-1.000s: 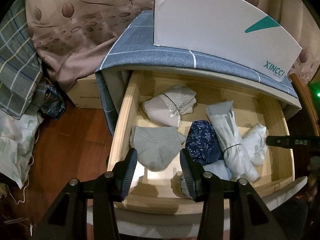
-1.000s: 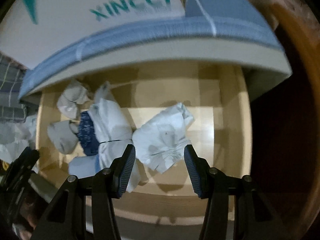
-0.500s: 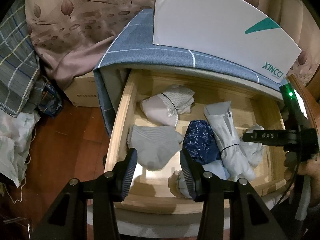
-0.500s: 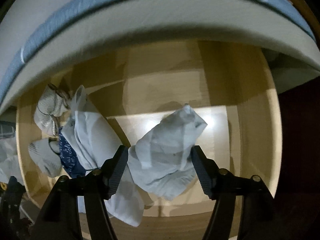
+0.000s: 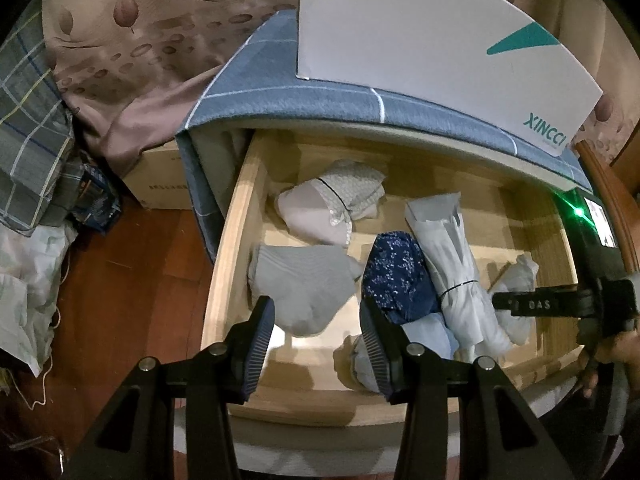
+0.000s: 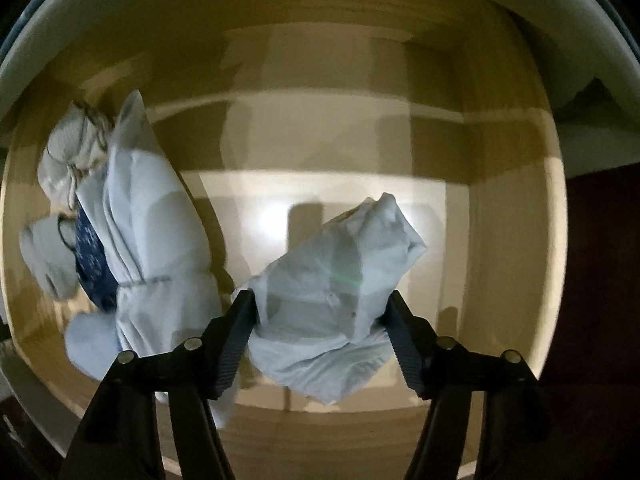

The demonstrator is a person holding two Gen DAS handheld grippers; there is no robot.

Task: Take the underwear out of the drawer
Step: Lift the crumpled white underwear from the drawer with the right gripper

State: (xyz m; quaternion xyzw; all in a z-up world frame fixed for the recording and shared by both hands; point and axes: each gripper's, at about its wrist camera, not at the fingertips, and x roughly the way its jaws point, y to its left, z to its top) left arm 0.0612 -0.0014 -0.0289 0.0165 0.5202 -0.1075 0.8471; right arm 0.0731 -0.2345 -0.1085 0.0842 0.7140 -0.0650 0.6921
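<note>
The wooden drawer (image 5: 234,248) stands pulled open. A crumpled pale-blue underwear bundle (image 6: 336,288) lies on its bare right floor, apart from other rolled pieces (image 5: 304,280) at left.

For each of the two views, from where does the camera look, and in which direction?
Left wrist: sits on the left claw, above the drawer's front, looking down and inward; the right claw and the hand show.
Right wrist: sits on the right claw, inside the drawer, open fingers astride a pale bundle.
Shared: that bundle, the navy bundle.
</note>
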